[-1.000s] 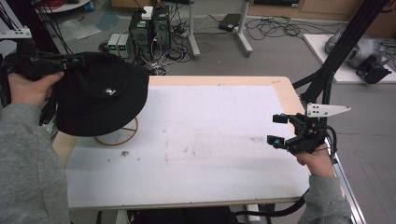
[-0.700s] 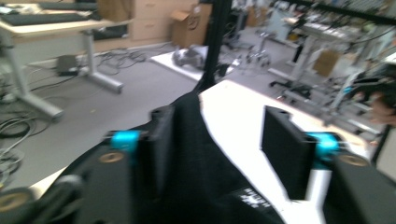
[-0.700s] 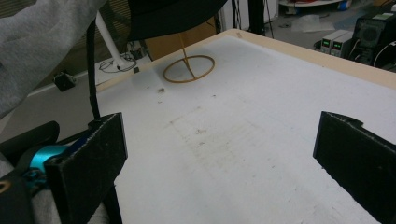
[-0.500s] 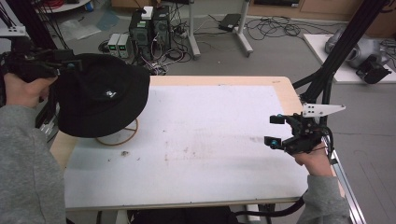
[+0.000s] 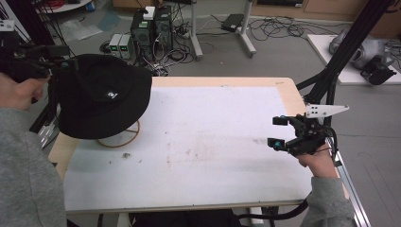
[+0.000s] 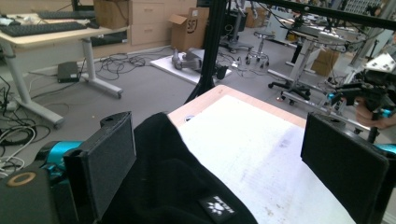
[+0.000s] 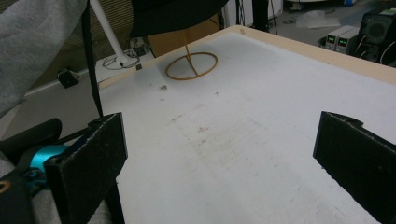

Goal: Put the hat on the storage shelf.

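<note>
At the table's far left, the soft black hat (image 5: 101,97) sits atop a thin wooden stand (image 5: 118,137). The left gripper (image 6: 224,158), jaws just spread, frames its paw patch. The right gripper (image 5: 279,131) gapes empty over white tabletop (image 5: 213,142); its own view reveals the stand's ring base.

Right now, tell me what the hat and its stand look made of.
Hat: soft black fabric, matte, maybe cotton; it drapes and folds, with a small sewn label. Stand: thin tan ring base and upright rod, probably wood or bamboo, though too small to tell for sure.
</note>
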A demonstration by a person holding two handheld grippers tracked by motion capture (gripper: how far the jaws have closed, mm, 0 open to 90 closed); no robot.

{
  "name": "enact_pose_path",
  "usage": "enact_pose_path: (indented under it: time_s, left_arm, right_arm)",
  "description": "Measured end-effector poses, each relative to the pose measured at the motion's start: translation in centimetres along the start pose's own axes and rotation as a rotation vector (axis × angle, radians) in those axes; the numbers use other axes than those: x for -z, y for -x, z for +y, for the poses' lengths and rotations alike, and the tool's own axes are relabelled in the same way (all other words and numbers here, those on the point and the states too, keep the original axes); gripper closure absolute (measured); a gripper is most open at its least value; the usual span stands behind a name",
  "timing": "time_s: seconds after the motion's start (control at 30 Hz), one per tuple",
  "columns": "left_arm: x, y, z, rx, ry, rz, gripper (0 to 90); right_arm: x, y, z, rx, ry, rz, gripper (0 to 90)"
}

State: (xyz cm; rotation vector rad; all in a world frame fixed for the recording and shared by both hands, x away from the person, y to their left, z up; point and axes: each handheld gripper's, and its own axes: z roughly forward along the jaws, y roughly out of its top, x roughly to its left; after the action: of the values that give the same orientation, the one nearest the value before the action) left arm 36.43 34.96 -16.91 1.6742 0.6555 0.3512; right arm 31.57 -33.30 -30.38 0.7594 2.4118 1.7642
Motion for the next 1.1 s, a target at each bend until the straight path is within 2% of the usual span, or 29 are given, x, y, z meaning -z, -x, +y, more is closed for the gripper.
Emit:
enact_pose_path:
  time_s: [0.03, 0.17, 0.37, 0.4, 0.53, 0.67, 0.83, 0.97, 1.1]
  left_arm:
    - [0.0, 0.0, 0.0, 0.000, 0.000, 0.000, 10.6]
    - [0.8, 1.6, 0.5, -0.023, 0.007, -0.023, 10.6]
    - [1.1, 4.2, 0.5, -0.063, 0.001, -0.053, 10.6]
    - [1.0, 4.8, 0.4, -0.070, 0.003, -0.063, 10.6]
    - [0.9, 5.4, -0.1, -0.059, 0.020, -0.073, 10.6]
    - [0.5, 6.6, -1.0, -0.070, 0.037, -0.085, 10.6]
    - [0.3, 7.3, -1.8, -0.078, 0.031, -0.059, 10.6]
    - [0.4, 8.0, -3.3, -0.064, 0.058, -0.049, 10.6]
    - [0.5, 8.6, -4.4, -0.068, 0.048, -0.040, 11.4]
  right_arm:
    - [0.0, 0.0, 0.1, -0.002, 0.004, 0.002, 2.0]
    - [-0.2, 0.2, 0.2, 0.002, 0.005, 0.007, 2.0]
    - [-0.5, 0.2, 0.5, 0.005, 0.008, 0.017, 2.0]
    - [-0.6, 0.2, 0.6, 0.006, 0.006, 0.019, 2.0]
    - [-0.7, 0.1, 0.8, 0.012, 0.010, 0.020, 2.0]
    - [-0.7, -0.1, 1.1, 0.021, 0.013, 0.022, 2.0]
    - [-0.7, -0.2, 1.2, 0.023, 0.018, 0.014, 2.0]
    - [-0.7, -0.3, 1.2, 0.029, 0.017, 0.020, 2.0]
    - [-0.6, -0.3, 1.2, 0.030, 0.021, 0.024, 2.0]
